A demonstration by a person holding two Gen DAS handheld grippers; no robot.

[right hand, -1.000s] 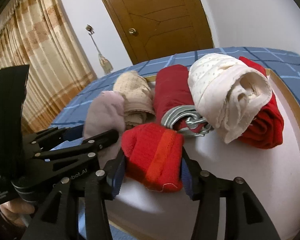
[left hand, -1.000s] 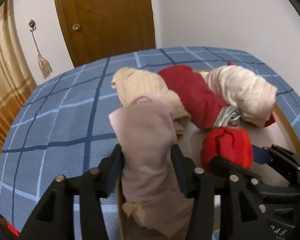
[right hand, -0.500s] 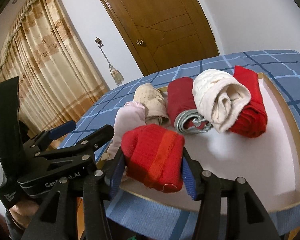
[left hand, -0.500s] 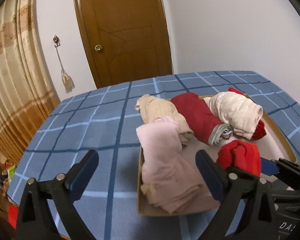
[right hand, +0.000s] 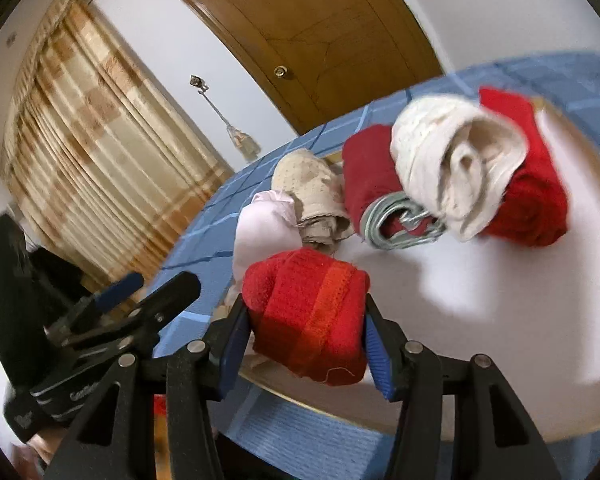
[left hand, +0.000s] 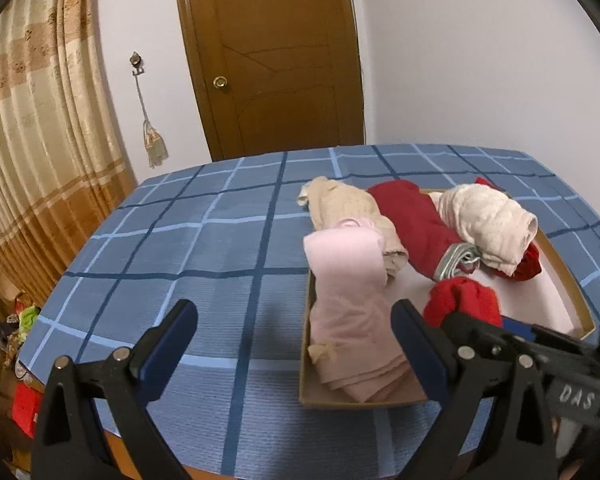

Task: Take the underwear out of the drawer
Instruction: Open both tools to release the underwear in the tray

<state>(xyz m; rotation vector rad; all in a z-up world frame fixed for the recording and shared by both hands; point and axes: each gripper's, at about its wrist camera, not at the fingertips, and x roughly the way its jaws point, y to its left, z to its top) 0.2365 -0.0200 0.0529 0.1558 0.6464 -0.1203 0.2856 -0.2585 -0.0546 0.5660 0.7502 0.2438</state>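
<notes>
Item: folded bright-red knit underwear (right hand: 308, 312), pinched by right gripper (right hand: 306, 326) above shallow cardboard drawer's (left hand: 306, 360) near edge; left gripper (left hand: 294, 344) spread, empty; risk: soft roll slipping free if tilted.

We list a blue bedspread (left hand: 204, 240) checked with dark and pale lines, a bright red knitted roll (right hand: 312, 316) banded orange, a pale pink folded garment (left hand: 352, 304), and a beige-and-tan striped curtain (left hand: 32, 152).

The left gripper (left hand: 294, 334) has let go of the pink underwear (left hand: 350, 300), jaws now wide and pulled back. The garment lies draped over the drawer (left hand: 572, 280) edge.
</notes>
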